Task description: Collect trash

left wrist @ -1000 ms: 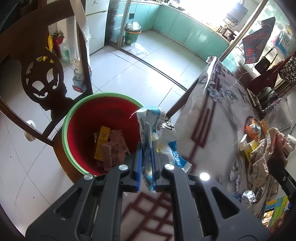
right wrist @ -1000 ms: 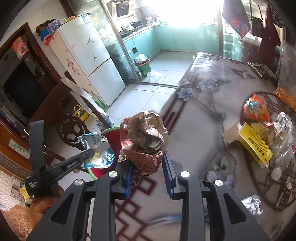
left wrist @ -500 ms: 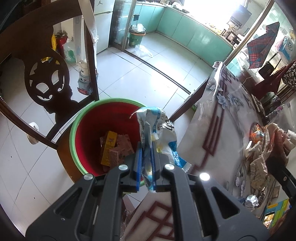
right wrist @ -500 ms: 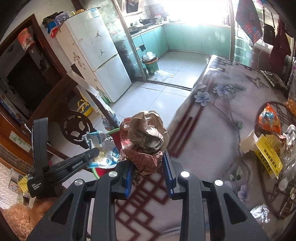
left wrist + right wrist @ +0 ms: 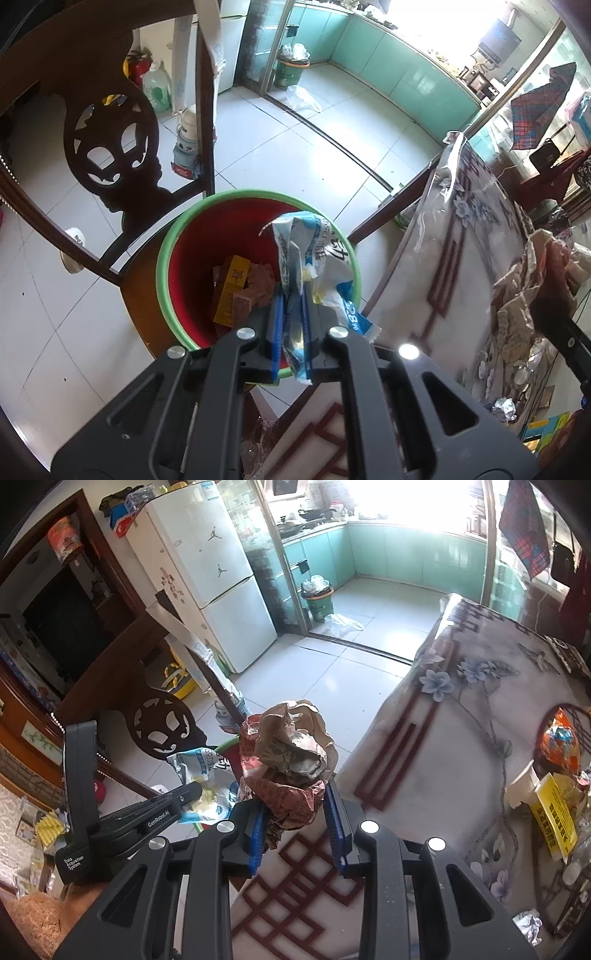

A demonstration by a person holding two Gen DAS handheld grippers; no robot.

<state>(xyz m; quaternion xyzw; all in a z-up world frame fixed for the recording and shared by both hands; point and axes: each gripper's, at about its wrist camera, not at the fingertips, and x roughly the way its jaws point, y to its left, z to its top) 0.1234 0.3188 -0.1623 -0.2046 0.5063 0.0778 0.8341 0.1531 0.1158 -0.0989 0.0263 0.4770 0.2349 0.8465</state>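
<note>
While we have carried both loads off the table (image 5: 465,258) toward the bin (image 5: 166,258), the left wrist view now has the red bin more squarely beneath our left tool (image 5: 292,314), which stays clamped on the blue-and-white wrapper (image 5: 314,251); boxes (image 5: 236,288) already lie inside. From the right wrist view, our right tool (image 5: 297,812) keeps its grip on the crumpled brown paper wad (image 5: 291,753), now past the table edge beside the left tool (image 5: 162,812). Both look close to dropping.
</note>
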